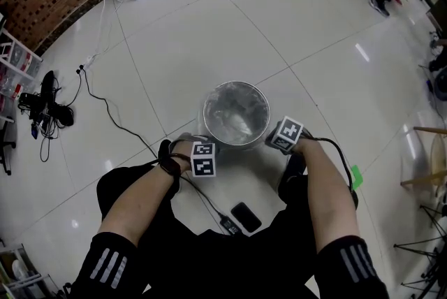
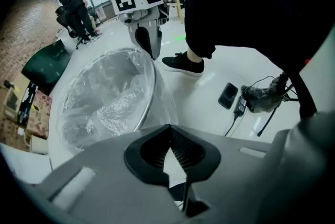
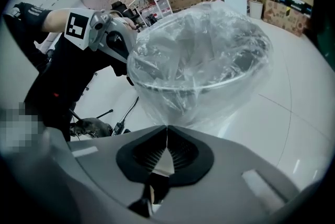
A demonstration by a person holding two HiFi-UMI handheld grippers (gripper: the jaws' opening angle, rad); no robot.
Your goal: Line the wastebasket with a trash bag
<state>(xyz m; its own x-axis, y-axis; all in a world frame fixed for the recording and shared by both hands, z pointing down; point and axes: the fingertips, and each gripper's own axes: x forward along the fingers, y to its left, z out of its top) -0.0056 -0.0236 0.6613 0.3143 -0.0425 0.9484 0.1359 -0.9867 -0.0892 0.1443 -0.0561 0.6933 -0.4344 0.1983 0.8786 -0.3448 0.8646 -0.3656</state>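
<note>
Your left claw (image 2: 168, 127) is closed. Its two jaws meet at the tips, and the clear film of the trash bag (image 2: 104, 97) runs down off the rim straight into that pinch. So you have the bag's skirt nipped there, just ahead of the claw and a little to its left. The wastebasket (image 1: 206, 124) stands on the white tiled floor (image 1: 174, 32), directly in front of both claws and between them. Its round metal rim is already wrapped by the bag, and the crumpled film sags down inside.

Your right claw (image 3: 166, 129) is closed tip to tip in the same way. The overhanging film drops from the rim to its jaw tips, so this claw grips the bag too. From that claw, the basket fills the view just ahead and above, and your left claw sits across the basket on the far side, low against the wall.

From the head view, the two claws flank the near side of the basket, each touching or nearly touching its wall below the rim. Behind the left claw, a black phone (image 1: 246, 216) lies flat on the floor between your legs, beside a cable adapter (image 1: 228, 224). A black shoe (image 2: 183, 64) stands on the tiles just beyond the right claw.
</note>
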